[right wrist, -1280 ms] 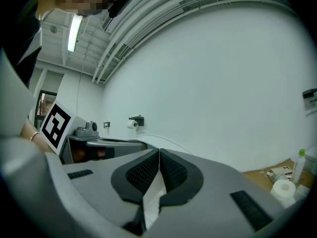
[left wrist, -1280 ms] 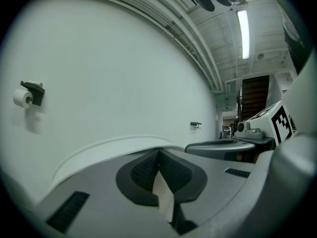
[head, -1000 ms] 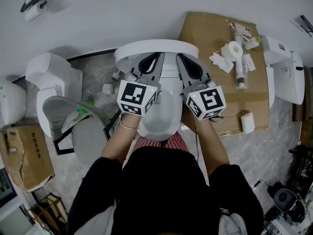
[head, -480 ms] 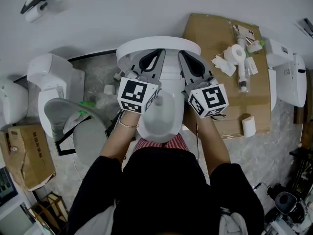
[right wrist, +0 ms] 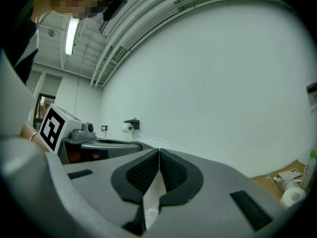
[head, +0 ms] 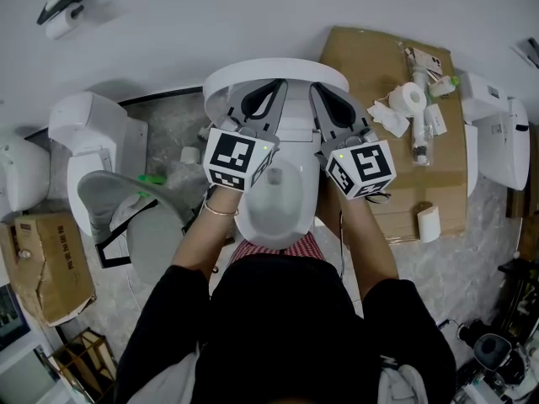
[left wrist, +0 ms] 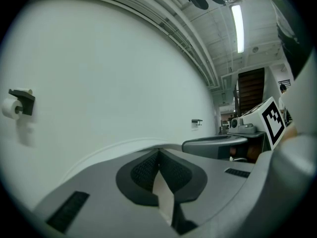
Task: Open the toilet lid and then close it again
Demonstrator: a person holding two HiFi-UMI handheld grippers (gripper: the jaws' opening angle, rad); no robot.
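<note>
We hold both tongs over the white toilet, pointing at the wall. The left tongs [left wrist: 158,155] and the right tongs [right wrist: 159,153] are each closed tip to tip, with nothing held. The toilet lid [head: 274,210] lies between their marker cubes, just in front of the round cistern [head: 274,67]. We cannot tell whether the cubes touch it.

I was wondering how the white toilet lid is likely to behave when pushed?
The toilet lid looks like a rigid moulded shell, so probably stiff. Its smooth glossy surface may be slippery. Partly raised, it could drop back if released.
</note>
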